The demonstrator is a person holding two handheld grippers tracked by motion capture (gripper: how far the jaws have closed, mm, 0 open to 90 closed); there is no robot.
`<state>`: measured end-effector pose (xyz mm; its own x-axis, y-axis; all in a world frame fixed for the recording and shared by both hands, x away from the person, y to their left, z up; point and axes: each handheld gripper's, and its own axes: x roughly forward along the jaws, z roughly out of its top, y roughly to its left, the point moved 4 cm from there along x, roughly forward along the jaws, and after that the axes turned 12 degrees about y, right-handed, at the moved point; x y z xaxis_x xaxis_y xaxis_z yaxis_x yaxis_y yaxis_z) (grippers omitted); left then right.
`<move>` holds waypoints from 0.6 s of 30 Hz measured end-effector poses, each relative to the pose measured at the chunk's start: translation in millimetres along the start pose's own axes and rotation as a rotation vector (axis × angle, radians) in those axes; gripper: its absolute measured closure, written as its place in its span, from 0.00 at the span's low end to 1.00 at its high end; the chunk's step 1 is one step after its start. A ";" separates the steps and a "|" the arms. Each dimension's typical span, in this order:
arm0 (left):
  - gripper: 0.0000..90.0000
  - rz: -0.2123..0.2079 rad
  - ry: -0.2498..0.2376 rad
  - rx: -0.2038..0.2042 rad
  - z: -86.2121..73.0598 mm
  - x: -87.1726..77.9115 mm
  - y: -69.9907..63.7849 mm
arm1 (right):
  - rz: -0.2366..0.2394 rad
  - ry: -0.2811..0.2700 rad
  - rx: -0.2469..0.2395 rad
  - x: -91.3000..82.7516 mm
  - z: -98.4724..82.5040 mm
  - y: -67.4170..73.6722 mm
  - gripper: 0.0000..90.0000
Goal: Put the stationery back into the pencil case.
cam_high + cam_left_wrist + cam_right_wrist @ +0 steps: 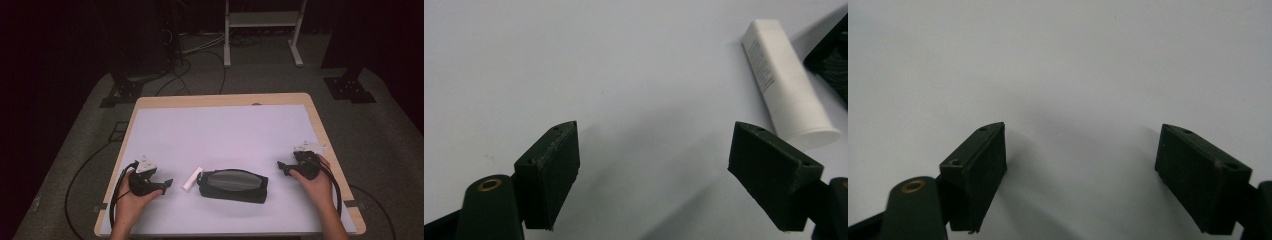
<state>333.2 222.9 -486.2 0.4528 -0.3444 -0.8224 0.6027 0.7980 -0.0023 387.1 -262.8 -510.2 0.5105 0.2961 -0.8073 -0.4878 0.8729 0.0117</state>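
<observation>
High view: left gripper (167, 183) held low over the white mat (220, 130), jaws pointing inward toward the tube (192, 178). Tube just ahead of those jaws, lying flat, apart from them. Black pouch (232, 185) immediately beyond the tube, seemingly touching or nearly touching it at one end; mesh top face up, whether zipped or unzipped not discernible. Right gripper (281, 168) on the far side of the pouch, jaws likewise pointing inward, near the pouch end but apart from it. Symmetrical placement judged as a ready stance: one gripper per side, pouch and tube between them, nothing grasped.

Left gripper view: jaws spread wide, bare mat between them. Tube (785, 82) ahead and to the right of the right-hand jaw, cap end nearest that jaw, not between the jaws. Corner of pouch (831, 60) further right, at the frame edge. Offset suggests a sideways shift needed before any closing on the tube.

Right gripper view: right gripper (1080, 150) with jaws spread wide, nothing between them. Plain mat (1058, 60) ahead. Low, open posture consistent with waiting, probably to steady or open the pouch.
</observation>
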 end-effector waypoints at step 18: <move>0.25 -0.050 -0.024 0.053 38.2 2.9 -19.8 | 0.001 0.000 0.001 0.0 0.0 -0.1 0.21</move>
<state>347.7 187.2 -466.7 0.4360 -0.3956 -0.8083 0.6588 0.7522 -0.0127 387.1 -262.9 -510.3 0.5101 0.2968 -0.8073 -0.4877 0.8729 0.0128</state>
